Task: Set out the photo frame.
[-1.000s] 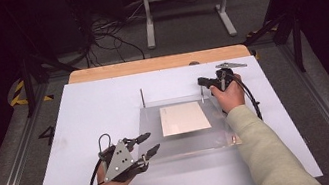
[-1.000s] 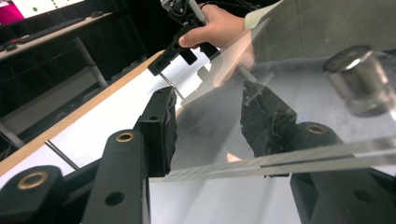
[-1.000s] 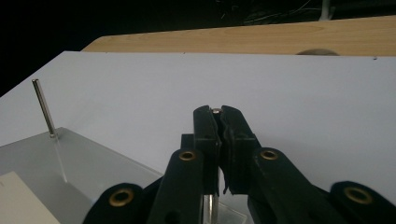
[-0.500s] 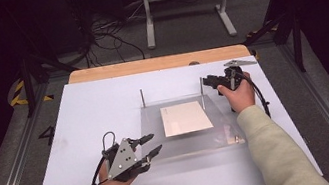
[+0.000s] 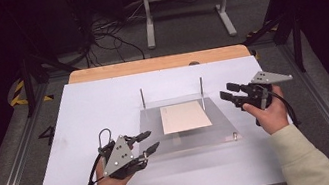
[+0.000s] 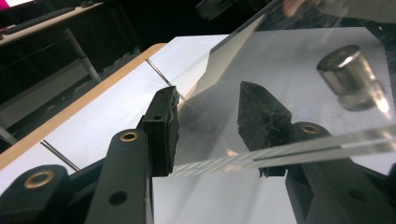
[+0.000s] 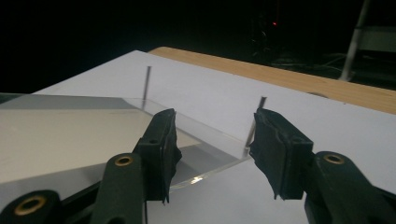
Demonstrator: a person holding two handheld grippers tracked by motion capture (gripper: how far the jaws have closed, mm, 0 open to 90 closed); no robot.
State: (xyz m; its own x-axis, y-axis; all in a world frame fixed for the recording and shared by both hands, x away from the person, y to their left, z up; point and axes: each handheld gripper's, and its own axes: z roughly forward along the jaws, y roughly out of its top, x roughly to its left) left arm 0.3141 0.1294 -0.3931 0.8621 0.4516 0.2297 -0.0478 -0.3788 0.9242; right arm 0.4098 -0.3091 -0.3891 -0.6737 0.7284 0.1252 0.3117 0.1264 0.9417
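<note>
Dark floor and loose cables lay beyond the white table point(image 5: 80, 116), with a wooden strip along its far edge. I had both claws low over that surface. Between them sat the clear acrylic plate point(image 5: 222, 128), flat, with a beige sheet point(image 5: 184, 116) lying on it and two thin metal pins point(image 5: 142, 97) standing at its far corners.

My left gripper point(image 5: 146, 142) rested at the plate's near left corner. In the left gripper view point(image 6: 205, 126) the plate's clear edge ran across in front of one jaw, and a short metal stud point(image 6: 350, 77) stood on the plate beyond; the jaws stood apart, pressing on nothing.

My right gripper point(image 5: 228, 91) hung just off the plate's right side, near the far right pin, fingers pointing back toward it. Its jaws had just been opening, and in the right gripper view point(image 7: 212, 149) they stood released, with only the plate's corner and a pin showing past the gap.
</note>
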